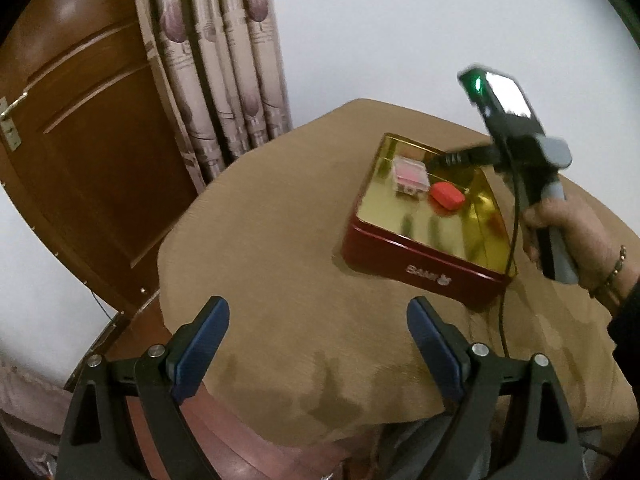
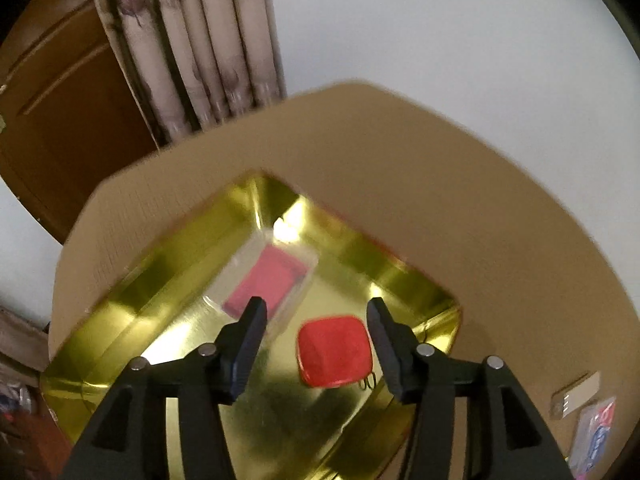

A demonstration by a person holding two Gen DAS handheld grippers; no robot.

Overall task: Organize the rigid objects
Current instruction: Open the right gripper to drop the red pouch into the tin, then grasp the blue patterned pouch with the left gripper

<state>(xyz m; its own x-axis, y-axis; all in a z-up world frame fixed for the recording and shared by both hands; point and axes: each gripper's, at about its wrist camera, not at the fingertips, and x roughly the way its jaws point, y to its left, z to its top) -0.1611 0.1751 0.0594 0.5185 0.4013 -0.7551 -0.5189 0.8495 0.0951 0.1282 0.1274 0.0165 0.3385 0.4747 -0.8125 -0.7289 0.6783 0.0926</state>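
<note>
A red tin (image 1: 420, 258) with a gold inside lies open on the desk (image 1: 280, 264), which is covered in tan cloth. Inside the tin, toward its far corner, sits a clear plastic case (image 2: 266, 278) with a red insert; just beside it, nearer the tin's right wall, lies a small red rounded pouch (image 2: 335, 350) with a little wire ring at its corner. The right tool (image 2: 316, 344) hangs over the tin with its jaws partly apart and nothing between its pads; the pouch shows below the gap, and the left finger overlaps the case only in line of sight. A hand (image 1: 560, 228) with a bracelet grips this tool's handle beside the tin's right edge. The left tool (image 1: 318, 344) is spread wide and empty over bare cloth, well short of the tin's near wall. To the right of the tin, at the desk's edge, lie a small flat card (image 2: 574, 394) and a blurred packet (image 2: 596, 436).
</note>
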